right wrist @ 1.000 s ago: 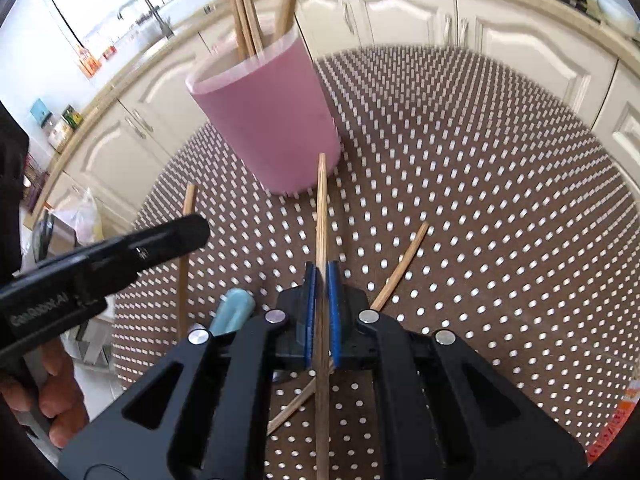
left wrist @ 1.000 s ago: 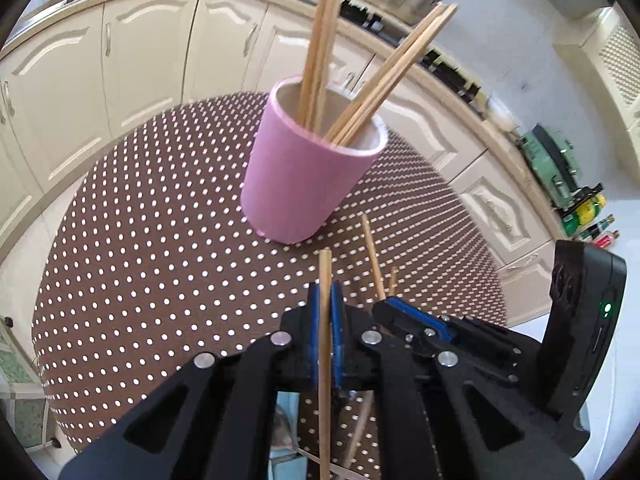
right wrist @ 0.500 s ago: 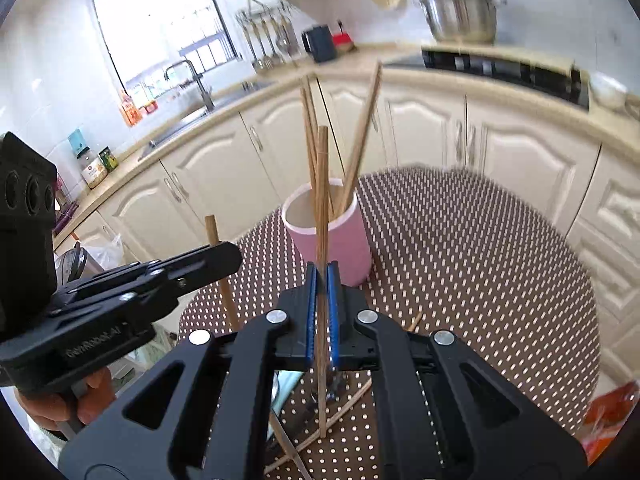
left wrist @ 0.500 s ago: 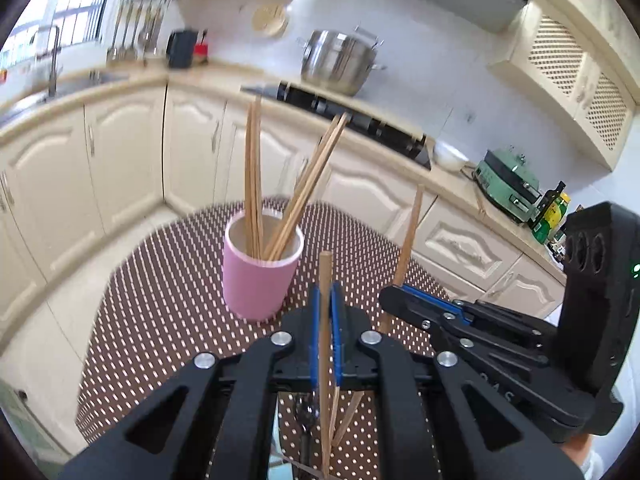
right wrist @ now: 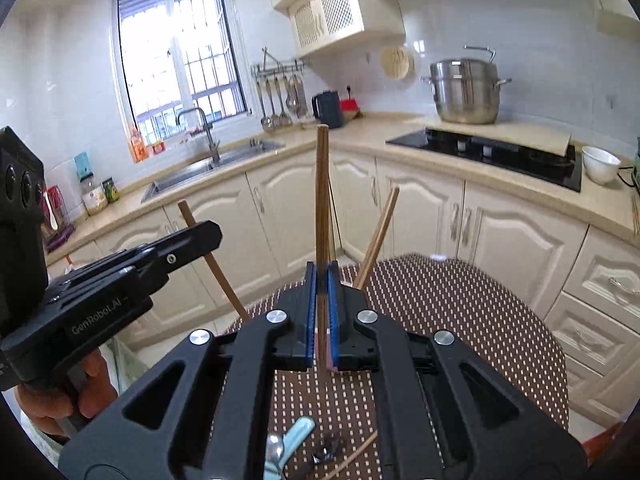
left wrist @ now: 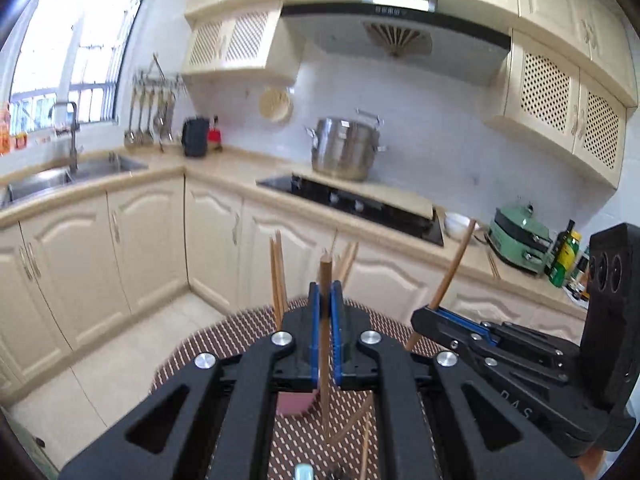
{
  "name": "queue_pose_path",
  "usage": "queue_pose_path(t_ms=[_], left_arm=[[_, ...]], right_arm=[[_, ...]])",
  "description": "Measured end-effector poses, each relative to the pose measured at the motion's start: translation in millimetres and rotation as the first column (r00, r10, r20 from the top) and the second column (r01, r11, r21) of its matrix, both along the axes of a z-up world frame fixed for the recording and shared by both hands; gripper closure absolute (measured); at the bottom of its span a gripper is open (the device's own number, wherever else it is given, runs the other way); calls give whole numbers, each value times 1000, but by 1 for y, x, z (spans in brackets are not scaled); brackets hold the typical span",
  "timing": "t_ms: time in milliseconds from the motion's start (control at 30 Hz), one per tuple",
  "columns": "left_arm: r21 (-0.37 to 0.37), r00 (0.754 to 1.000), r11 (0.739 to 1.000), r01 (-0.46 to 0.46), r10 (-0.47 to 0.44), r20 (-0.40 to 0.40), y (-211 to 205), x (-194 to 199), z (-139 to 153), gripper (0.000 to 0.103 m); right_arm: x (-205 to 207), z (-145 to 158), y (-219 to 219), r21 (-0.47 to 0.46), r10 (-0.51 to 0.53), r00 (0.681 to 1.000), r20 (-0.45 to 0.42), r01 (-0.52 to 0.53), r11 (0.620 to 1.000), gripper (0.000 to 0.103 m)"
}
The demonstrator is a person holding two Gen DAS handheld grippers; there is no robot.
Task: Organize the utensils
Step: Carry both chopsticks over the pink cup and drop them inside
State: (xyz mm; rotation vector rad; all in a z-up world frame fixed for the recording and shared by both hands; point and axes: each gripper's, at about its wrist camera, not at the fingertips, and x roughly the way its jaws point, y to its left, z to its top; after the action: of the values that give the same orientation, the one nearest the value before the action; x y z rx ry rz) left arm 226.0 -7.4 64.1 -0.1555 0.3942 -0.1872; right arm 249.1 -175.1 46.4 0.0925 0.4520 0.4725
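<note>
Each tongs [left wrist: 325, 312] [right wrist: 322, 300] (side by side) above the table [right wrist: 460, 312] clamps one chopstick [left wrist: 325, 280] [right wrist: 322, 200]

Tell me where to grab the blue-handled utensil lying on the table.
Take the blue-handled utensil by its blue handle, coming straight down from above and closing across its width. It seems to lie flat on the table, and the handle is its straight, even part. Its metal end is mostly hidden.

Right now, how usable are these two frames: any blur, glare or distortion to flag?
Left wrist view: soft motion blur on the cabinets and stockpot, window blown out, strong fisheye bending. Right wrist view: sharper, the held chopstick crisp, window overexposed, dark vignette at the corners.
</note>
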Motion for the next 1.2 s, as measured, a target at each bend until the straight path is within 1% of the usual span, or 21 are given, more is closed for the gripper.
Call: queue_pose_path(t_ms=[200,333,433,467,600,700,900,1133,1167,1200], left_arm=[[3,994,999,-42,42,98,0,6,15,98],[-19,984,998,-59,61,169,5,7,23,98],[-14,973,997,-80,81,218,6,10,25,98],[-13,971,997,-82,83,223,6,12,24,98],[9,970,994,-110,105,217,5,25,15,98],[15,977,994,-107,102,189,6,35,6,98],[48,985,993,-108,100,143,3,51,-16,98],[52,992,994,-92,87,96,4,59,-32,97],[53,993,995,-87,82,86,3,60,-34,96],[55,994,995,-85,81,80,2,60,-35,90]], right_arm=[[8,12,3,22,-19,998,63,18,1000,97],[13,18,3,38,-37,994,103,33,999,97],[18,19,3,54,-46,991,129,39,998,97],[18,19,4,57,-51,989,137,43,997,97],[21,16,3,90,-82,980,180,66,994,97],[28,11,4,98,-86,980,180,69,993,97],[40,-2,9,75,-77,986,148,66,995,97],[47,-13,10,64,-80,989,122,73,995,97],[48,-14,10,61,-80,990,119,73,995,97],[48,-16,11,60,-81,990,118,74,995,97]])
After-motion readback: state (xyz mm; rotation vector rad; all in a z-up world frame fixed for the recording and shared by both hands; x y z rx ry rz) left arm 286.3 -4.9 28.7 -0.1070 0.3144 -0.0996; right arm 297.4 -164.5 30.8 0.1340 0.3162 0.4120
